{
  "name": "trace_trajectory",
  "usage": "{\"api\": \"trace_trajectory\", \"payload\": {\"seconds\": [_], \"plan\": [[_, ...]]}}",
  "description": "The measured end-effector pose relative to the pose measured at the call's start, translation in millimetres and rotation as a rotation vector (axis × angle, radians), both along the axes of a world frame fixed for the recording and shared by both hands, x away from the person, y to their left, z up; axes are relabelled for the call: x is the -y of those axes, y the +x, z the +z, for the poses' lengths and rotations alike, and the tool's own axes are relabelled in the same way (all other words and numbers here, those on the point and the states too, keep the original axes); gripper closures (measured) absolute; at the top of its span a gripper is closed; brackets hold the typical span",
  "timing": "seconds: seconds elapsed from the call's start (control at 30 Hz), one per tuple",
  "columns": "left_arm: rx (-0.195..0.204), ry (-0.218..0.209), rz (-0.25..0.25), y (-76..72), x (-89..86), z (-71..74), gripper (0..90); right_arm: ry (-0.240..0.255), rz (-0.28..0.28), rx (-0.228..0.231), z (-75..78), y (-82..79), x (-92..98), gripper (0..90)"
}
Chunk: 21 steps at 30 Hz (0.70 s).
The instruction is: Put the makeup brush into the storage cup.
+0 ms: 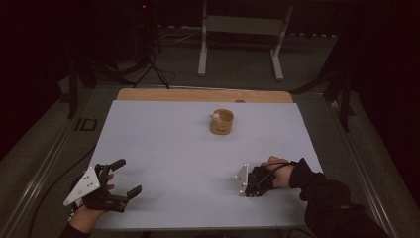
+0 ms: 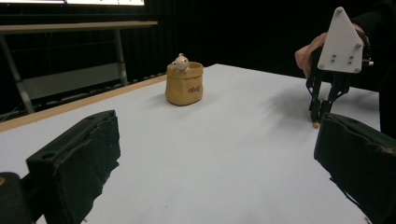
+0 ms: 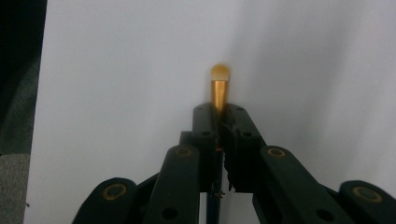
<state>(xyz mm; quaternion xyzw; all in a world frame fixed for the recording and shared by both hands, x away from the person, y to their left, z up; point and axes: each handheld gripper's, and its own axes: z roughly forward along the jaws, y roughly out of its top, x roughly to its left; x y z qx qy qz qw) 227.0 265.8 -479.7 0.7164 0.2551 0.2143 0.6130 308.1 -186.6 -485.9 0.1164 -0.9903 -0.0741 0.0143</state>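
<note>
Faintly, illegible lettering on pot (image 2: 184, 85)

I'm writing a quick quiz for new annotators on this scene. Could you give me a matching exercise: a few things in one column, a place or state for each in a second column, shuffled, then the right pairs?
Things:
1. left gripper
2. right gripper
3. tan pouch
4. small figure

Places or states:
A. stands toward the far side of the white table
B. jaws shut on a thin stick with a gold, rounded tip
C. jaws wide apart, nothing between them
D. pokes out over the rim of a container

Pairs: 1-C, 2-B, 3-A, 4-D
</note>
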Motion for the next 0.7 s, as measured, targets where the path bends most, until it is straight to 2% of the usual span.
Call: {"api": "trace_trajectory", "payload": {"seconds": [0.17, 0.2, 0.4, 0.47, 0.57, 0.63, 0.67, 0.7], "plan": [[0.001, -0.004, 0.002, 0.1, -0.2, 0.4, 1.6, -0.010, -0.028, -0.035, 2.7, 3.5, -0.7, 83.8], [0.001, -0.004, 0.001, 0.2, -0.2, 0.3, 1.6, -0.015, -0.035, -0.032, 4.1, 4.1, -0.5, 83.8], [0.002, -0.001, -0.001, 0.1, 0.6, 0.2, 1.6, 0.033, -0.067, 0.008, 16.2, 8.8, 1.7, 83.8], [0.002, 0.000, 0.000, 0.2, 0.1, 0.4, 1.6, 0.036, -0.097, 0.006, 20.1, 11.2, 1.5, 83.7], [0.001, -0.003, 0.000, 0.3, -0.1, 0.2, 1.6, 0.061, -0.128, 0.033, 27.4, 15.0, 2.6, 83.7], [0.001, -0.004, 0.000, 0.3, 0.1, 0.0, 1.6, 0.067, -0.130, 0.032, 28.8, 15.5, 2.9, 83.7], [0.001, -0.003, 0.000, 0.3, 0.1, 0.0, 1.6, 0.037, -0.213, -0.047, 29.7, 21.7, 2.7, 83.8], [0.001, -0.003, -0.001, 0.3, 0.2, 0.0, 1.6, 0.037, -0.213, -0.047, 29.7, 21.7, 2.7, 83.8]]}}
